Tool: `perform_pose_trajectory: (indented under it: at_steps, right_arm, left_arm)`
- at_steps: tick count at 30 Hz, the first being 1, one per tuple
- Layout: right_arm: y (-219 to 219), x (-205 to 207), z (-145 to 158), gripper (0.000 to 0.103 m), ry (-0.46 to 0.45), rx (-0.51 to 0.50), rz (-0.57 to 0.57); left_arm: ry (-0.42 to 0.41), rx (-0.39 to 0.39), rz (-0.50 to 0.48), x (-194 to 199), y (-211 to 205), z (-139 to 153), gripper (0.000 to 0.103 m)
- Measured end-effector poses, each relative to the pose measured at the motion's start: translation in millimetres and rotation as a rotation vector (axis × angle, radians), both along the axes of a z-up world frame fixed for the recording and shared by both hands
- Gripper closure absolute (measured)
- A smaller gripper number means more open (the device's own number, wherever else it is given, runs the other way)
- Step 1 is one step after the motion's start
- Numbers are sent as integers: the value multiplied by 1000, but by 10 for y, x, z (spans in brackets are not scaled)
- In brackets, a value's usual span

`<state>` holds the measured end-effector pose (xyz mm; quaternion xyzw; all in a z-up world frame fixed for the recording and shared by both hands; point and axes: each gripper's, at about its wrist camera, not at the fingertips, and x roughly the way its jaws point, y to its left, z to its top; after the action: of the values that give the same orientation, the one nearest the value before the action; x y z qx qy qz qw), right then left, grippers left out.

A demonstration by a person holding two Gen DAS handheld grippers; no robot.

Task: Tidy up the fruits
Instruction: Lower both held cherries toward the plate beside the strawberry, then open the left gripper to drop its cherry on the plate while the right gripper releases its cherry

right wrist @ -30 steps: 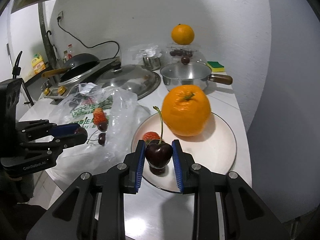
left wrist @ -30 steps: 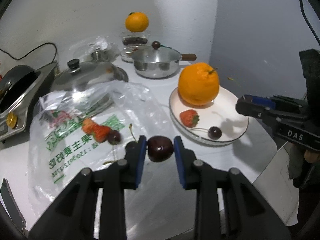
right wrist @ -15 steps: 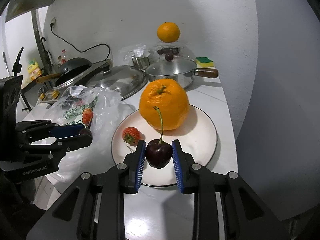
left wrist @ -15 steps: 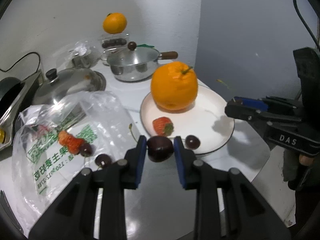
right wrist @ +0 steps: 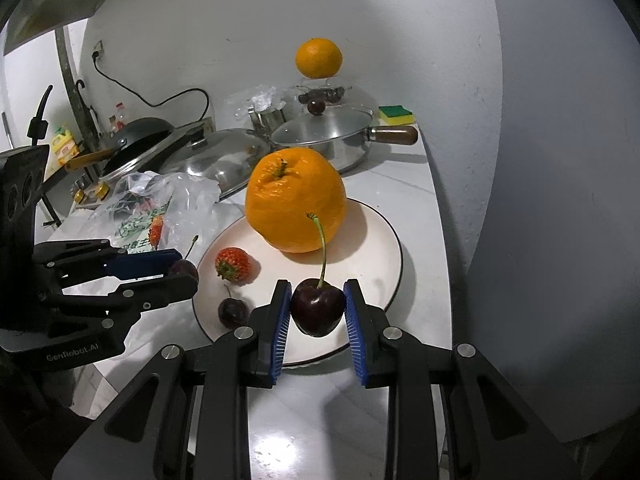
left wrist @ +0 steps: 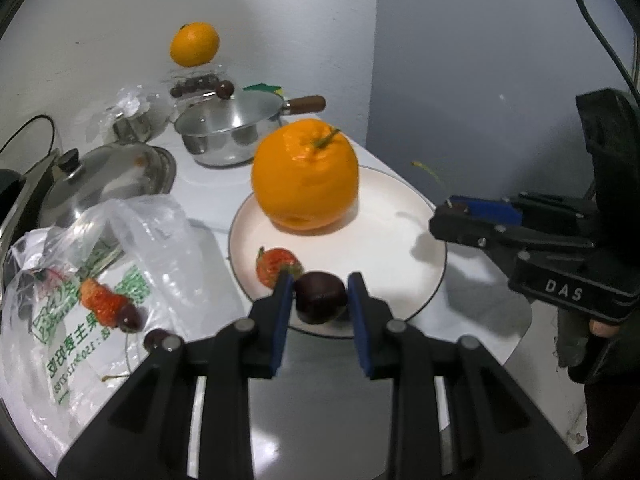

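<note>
Cherry [left wrist: 320, 297] in left gripper [left wrist: 320, 300] partly hides strawberry [left wrist: 276, 266].

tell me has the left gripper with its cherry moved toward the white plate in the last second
Yes. The left gripper, shut on a cherry, earlier hung over the counter beside the plastic bag; now it hangs over the near rim of the white plate.

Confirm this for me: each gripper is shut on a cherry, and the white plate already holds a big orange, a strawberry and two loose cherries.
One detail is off: the plate holds only one loose cherry, as the right wrist view shows. The rest stands: the left gripper and right gripper are each shut on a cherry, and the big orange and strawberry sit on the plate.
</note>
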<state>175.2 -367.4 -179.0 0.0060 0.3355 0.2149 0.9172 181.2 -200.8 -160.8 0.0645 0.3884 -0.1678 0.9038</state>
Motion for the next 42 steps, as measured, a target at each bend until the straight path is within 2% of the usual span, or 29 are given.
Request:
perform_pose_trajectory:
  at_steps: [17, 26, 40, 42]
  right_arm:
    - [-116, 118, -120, 74, 30, 12, 6]
    - [-79, 136, -153, 74, 36, 19, 29]
    - [60, 148, -179, 74, 50, -8, 52]
    - [90, 145, -189, 74, 54, -13, 55]
  left_arm:
    - [45, 0, -79, 193, -332, -169, 74]
    - [95, -1, -112, 218, -403, -297, 73]
    - [96, -22, -93, 211, -294, -245, 68]
    - [88, -23, -81, 212, -256, -224, 64]
